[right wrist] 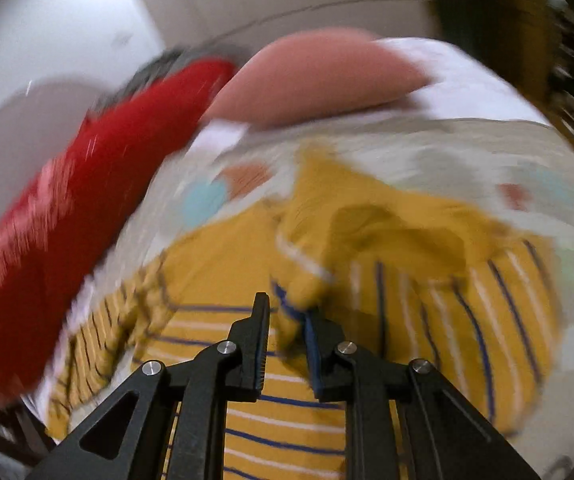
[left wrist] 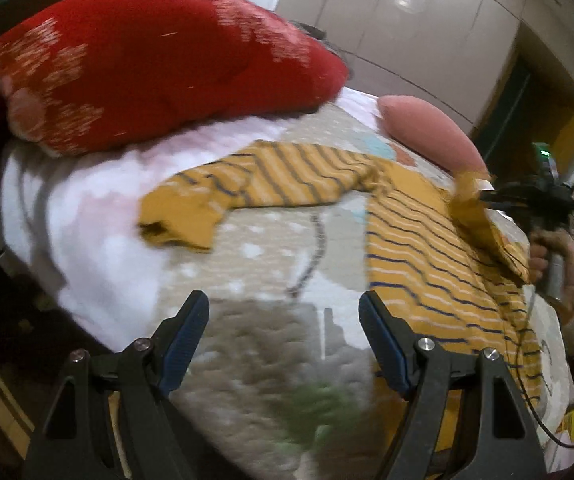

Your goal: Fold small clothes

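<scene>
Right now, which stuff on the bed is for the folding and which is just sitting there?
For the folding:
striped yellow top
right gripper, pinching its sleeve
left gripper, open and holding nothing

Just sitting there:
red pillow
pink cushion
patterned quilt

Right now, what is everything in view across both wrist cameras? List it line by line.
striped top: one, mustard with navy and white stripes, spread on the bed, one sleeve stretched out to the side
red pillow: one, red with pale print, at the bed's head
pink pillow: one, plain pink, beside the red one
quilt: one, beige with pastel patches, under the top
wardrobe doors: pale, behind the bed
left gripper: open, above bare quilt
right gripper: closed on a lifted fold of the top
right hand: grips the handle
</scene>
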### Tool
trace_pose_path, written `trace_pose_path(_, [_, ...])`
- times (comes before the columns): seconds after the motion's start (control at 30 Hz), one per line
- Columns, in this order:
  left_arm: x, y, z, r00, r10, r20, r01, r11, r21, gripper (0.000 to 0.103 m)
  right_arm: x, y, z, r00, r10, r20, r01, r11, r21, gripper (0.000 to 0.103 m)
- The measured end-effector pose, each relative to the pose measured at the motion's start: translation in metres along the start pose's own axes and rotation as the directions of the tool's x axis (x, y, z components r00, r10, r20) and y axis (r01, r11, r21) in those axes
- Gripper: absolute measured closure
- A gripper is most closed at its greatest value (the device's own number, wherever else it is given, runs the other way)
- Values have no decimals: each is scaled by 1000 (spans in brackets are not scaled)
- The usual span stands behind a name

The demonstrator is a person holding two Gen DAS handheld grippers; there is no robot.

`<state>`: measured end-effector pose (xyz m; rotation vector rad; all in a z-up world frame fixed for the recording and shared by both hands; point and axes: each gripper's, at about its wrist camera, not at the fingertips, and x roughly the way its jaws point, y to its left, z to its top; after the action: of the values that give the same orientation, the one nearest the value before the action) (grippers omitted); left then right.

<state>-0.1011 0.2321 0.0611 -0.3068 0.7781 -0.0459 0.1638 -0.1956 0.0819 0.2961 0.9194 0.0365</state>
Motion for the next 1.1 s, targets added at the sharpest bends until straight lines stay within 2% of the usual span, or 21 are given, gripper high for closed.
trace_pose_path(0.07, [-1,13,-4,1000,16,-1,-16,1000,-22,27,32,42,-10,999,5,-54,-11,995,-103,85])
trace_pose_path(0.1, [-2,19,-5,1000,22,-2,-22,999,-33,27,43,51,-21,997,5,-73,-15,990,-140,85])
trace_pose_path(0.2, [-1,35,-9,1000,26,-8,-26,997,-74,27,79,110,-50,989,-2,-149,-44,953,-301,76])
trace_pose_path(0.33, [-4,44,-11,1000,20,-1,-20,994,-106,27,86,157,-82,968,72,-241,-165,906,-390,71])
trace_pose_path(0.4, [-7,44,-12,1000,21,5,-20,995,-103,27,81,169,-93,968,77,-239,-176,887,-427,68])
trace_pose_path(0.47, [-10,45,-13,1000,21,11,-20,995,-99,27,70,164,-95,978,52,-200,-138,885,-445,63])
trace_pose_path(0.53, [-9,46,-14,1000,19,10,-18,994,-105,26,60,144,-87,992,-32,-123,-26,895,-446,60])
trace_pose_path(0.57, [-8,46,-15,1000,15,6,-14,994,-111,26,57,132,-82,993,-90,-80,45,893,-448,56])
trace_pose_path(0.6, [-8,47,-16,1000,10,4,-10,993,-114,26,56,125,-75,991,-121,-64,79,889,-452,55])
trace_pose_path(0.7, [-5,44,-19,1000,-8,-7,7,993,-118,26,61,105,-71,982,-180,-64,130,874,-468,52])
trace_pose_path(0.8, [-3,38,-22,1000,-13,-14,11,995,-102,26,73,98,-77,976,-198,-86,130,858,-497,49])
trace_pose_path(0.9, [-4,38,-22,1000,-4,-11,3,995,-96,26,87,93,-78,967,-248,-53,187,839,-512,49])
trace_pose_path(0.93, [-5,39,-22,1000,1,-10,-2,995,-98,26,90,90,-76,965,-259,-45,203,841,-501,51])
trace_pose_path(1.0, [-4,45,-23,1000,9,-15,-11,993,-115,26,99,84,-68,962,-270,-51,217,861,-459,71])
trace_pose_path(1.07, [-1,50,-24,1000,10,-23,-13,991,-133,26,104,70,-58,968,-234,-94,179,902,-394,86])
trace_pose_path(1.1, [0,53,-24,1000,9,-25,-12,990,-138,26,102,67,-55,971,-216,-102,165,915,-369,89])
